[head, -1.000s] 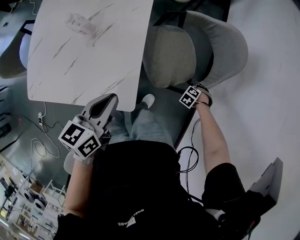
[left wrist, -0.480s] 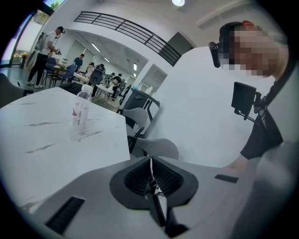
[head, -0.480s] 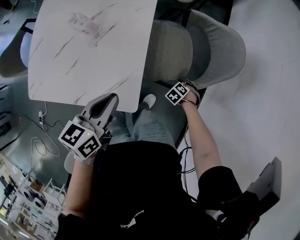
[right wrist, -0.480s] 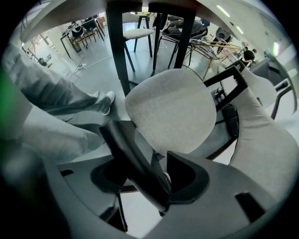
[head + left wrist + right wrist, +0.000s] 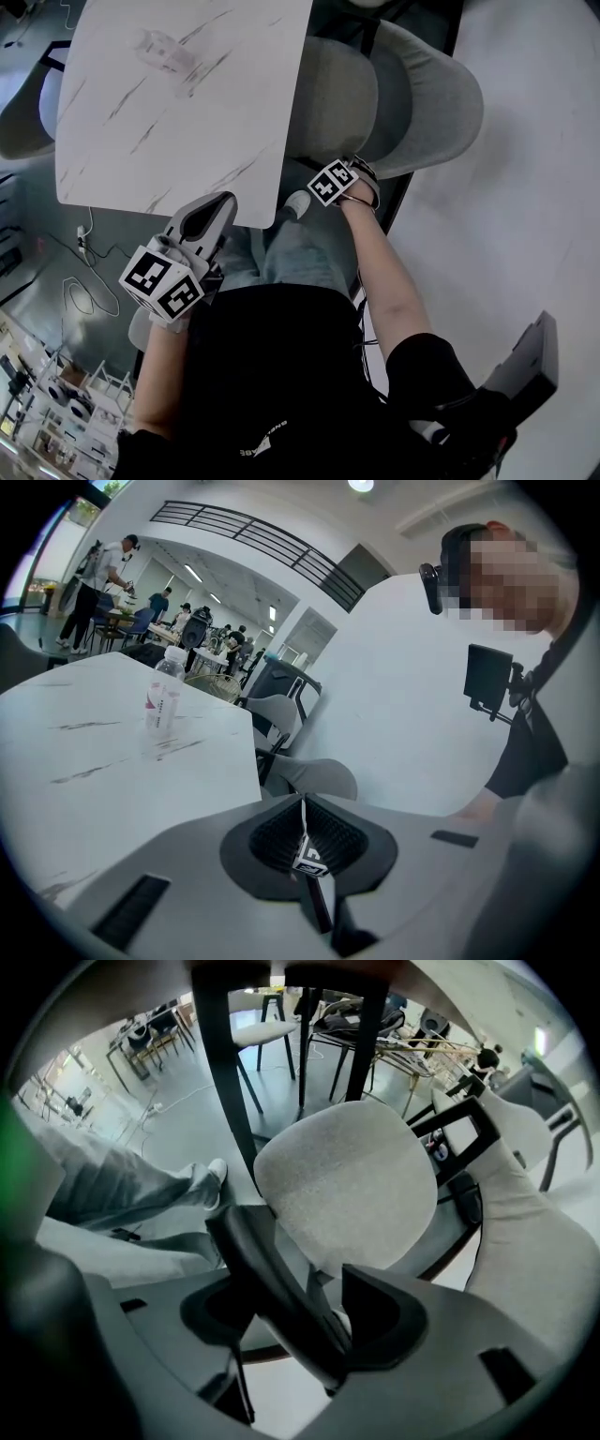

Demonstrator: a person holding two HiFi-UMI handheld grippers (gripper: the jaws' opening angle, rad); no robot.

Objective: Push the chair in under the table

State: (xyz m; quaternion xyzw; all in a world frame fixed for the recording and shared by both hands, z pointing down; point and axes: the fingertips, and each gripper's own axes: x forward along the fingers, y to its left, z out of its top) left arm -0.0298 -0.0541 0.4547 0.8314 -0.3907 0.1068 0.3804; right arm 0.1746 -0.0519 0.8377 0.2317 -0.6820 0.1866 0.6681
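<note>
The grey chair (image 5: 427, 94) stands at the right edge of the white marble table (image 5: 169, 103), its seat (image 5: 337, 103) partly under the top. My right gripper (image 5: 349, 190) points down at the chair's near side. In the right gripper view, its jaws (image 5: 309, 1302) are shut on the chair's dark arm bar (image 5: 267, 1269), with the seat (image 5: 347, 1185) just beyond. My left gripper (image 5: 208, 214) hovers at the table's near edge with its jaws closed together and nothing in them (image 5: 302, 810).
A clear bottle (image 5: 162, 697) stands on the table. The black table legs (image 5: 220, 1072) rise beside the seat, and the person's leg (image 5: 122, 1190) and shoe (image 5: 296, 201) are close to the chair. Cables (image 5: 80, 291) lie on the floor at left. Another chair (image 5: 23, 122) is at far left.
My right gripper has moved left toward the table with the chair in its grip, and the seat has slid further under the table top. The left gripper has stayed still.
</note>
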